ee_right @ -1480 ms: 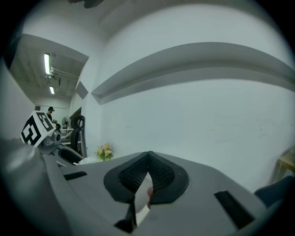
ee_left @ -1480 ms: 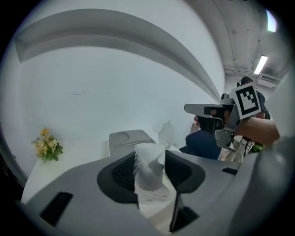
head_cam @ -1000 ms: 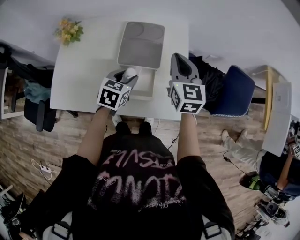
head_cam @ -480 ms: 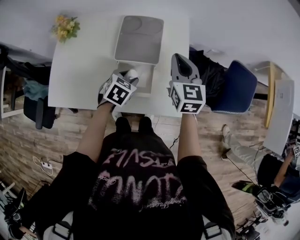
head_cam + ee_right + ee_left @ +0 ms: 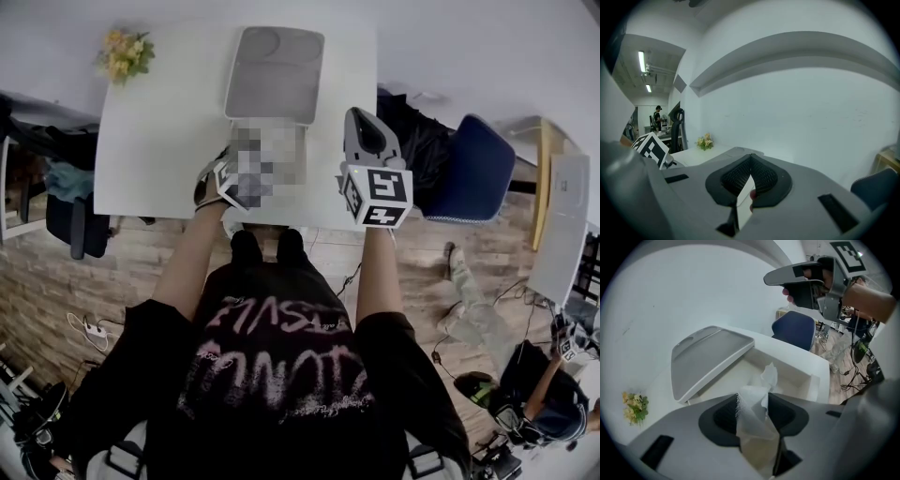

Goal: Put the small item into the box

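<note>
A small white mesh pouch [image 5: 752,425] with a crumpled top sticks up between the jaws of my left gripper [image 5: 752,404], which is shut on it. It hangs over the open white box [image 5: 799,371], whose grey lid [image 5: 710,357] leans back to the left. In the head view a mosaic patch covers most of the left gripper and the box's opening; the lid [image 5: 274,61] shows behind it. My right gripper [image 5: 363,122] floats beside the box's right edge, jaws shut at the tips, holding nothing I can make out. It also shows as the right gripper [image 5: 790,275] above the box.
The white table [image 5: 159,141] carries a small bunch of yellow flowers [image 5: 124,54] at its far left corner. A blue chair [image 5: 473,178] stands to the right of the table. A wall rises just behind the table.
My left gripper has sunk and rolled, bringing the pouch lower over the box's opening. The right gripper has dropped slightly beside the box.
</note>
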Available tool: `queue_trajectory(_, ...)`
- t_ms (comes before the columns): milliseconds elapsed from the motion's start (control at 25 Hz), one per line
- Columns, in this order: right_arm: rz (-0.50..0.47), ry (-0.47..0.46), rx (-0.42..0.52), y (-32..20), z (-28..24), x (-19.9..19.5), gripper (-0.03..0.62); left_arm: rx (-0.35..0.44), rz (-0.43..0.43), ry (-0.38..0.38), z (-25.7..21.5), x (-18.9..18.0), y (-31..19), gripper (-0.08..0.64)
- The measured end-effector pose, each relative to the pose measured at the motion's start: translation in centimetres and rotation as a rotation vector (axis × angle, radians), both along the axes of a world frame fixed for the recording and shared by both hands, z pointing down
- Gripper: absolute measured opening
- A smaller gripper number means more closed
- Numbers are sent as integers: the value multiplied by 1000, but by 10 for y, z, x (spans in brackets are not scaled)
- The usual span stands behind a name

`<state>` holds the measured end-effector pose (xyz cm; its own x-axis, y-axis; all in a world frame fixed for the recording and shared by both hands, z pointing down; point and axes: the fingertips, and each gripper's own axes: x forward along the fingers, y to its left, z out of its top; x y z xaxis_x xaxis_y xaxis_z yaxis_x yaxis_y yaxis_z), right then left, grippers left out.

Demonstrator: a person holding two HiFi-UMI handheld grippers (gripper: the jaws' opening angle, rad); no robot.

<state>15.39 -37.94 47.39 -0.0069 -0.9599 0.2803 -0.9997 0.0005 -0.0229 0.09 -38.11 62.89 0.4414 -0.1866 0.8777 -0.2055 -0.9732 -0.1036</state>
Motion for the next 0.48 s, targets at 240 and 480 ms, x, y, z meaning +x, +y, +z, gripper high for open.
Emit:
queue_trajectory(240, 13, 0, -6, 5, 1, 7, 9, 20, 23, -8, 3, 4, 3, 186)
queue_trajectory(480, 21, -2, -12, 8, 4, 9, 9, 25, 32, -28, 9, 1, 3, 222)
